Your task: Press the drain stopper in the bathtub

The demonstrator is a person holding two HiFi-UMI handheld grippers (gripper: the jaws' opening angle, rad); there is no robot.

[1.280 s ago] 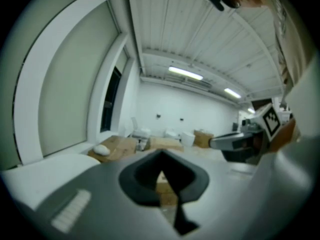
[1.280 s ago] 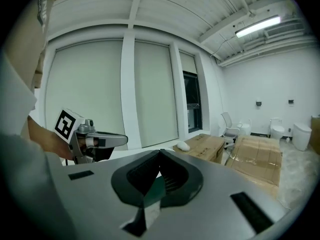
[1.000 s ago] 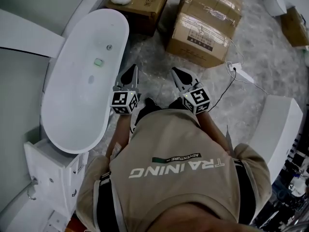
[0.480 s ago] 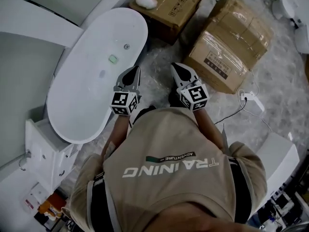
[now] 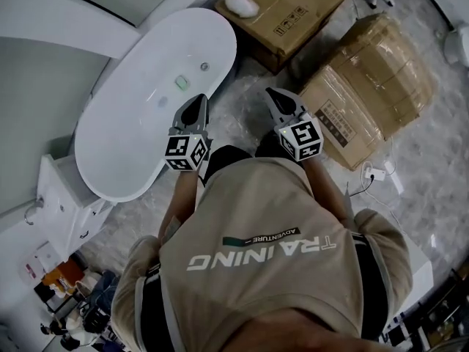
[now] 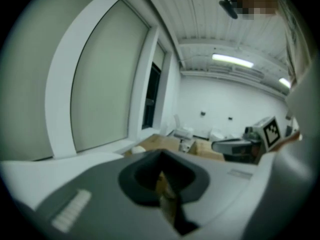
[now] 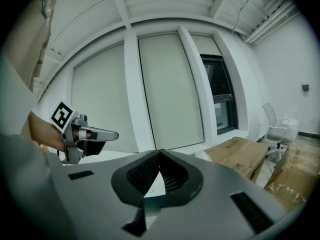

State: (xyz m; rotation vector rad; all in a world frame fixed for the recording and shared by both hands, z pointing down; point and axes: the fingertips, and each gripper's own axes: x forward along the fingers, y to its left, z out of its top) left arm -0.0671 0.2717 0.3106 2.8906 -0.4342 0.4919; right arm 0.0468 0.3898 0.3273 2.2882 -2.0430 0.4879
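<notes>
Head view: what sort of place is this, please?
Probably a storeroom or test space for bathroom fittings, not a home bathroom: a freestanding white bathtub stands beside large taped cardboard boxes, and a power strip lies loose on the floor.

Shirt: "TRAINING" in large white letters across the back, upside down in the head view; a smaller "ADVENTURE" just above it, beside a dark bar.
Far cardboard box: small black handling symbols and print, too small to read.
Near cardboard box: block of black printed lines, illegible.
</notes>
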